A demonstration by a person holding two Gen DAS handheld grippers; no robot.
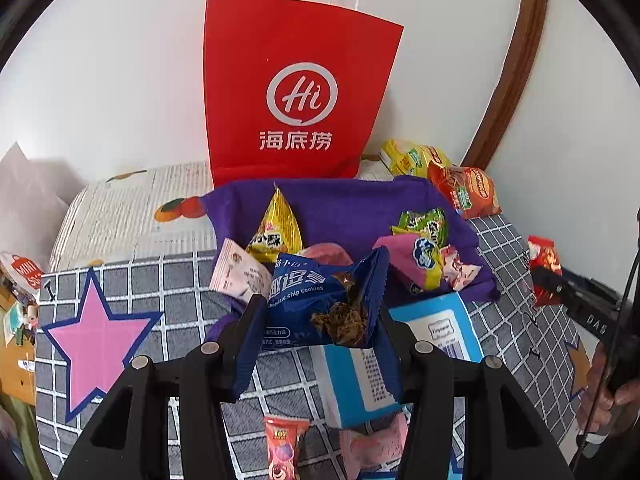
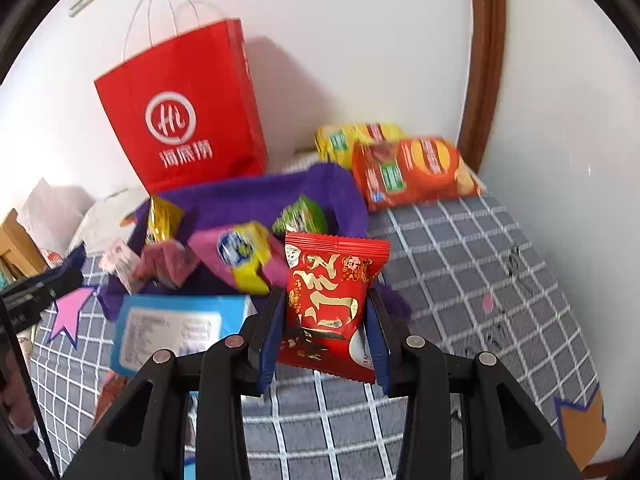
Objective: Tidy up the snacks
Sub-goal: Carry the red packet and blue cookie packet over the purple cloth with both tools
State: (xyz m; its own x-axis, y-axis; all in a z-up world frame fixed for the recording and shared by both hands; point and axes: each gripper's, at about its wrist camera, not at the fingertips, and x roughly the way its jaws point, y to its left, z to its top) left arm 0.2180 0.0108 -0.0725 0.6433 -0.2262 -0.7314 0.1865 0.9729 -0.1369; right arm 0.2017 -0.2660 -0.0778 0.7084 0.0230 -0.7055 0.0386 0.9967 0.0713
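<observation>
My left gripper (image 1: 320, 312) is shut on a blue chocolate chip cookie packet (image 1: 316, 292), held above the near edge of a purple felt basket (image 1: 344, 200). The basket holds several snacks, among them a yellow triangular pack (image 1: 276, 228) and a pink and yellow pack (image 1: 416, 264). My right gripper (image 2: 325, 300) is shut on a red and gold snack packet (image 2: 332, 280), lifted off the checked bedspread (image 2: 460, 264) just right of the purple basket (image 2: 248, 192). The left wrist view shows that red packet (image 1: 542, 264) at the far right.
A red paper bag (image 1: 296, 92) stands against the wall behind the basket. An orange chip pack (image 2: 412, 172) and a yellow one (image 2: 356, 136) lie at the back right. A blue box (image 1: 440, 332) lies in front of the basket, with small pink sweets (image 1: 284, 448) nearer.
</observation>
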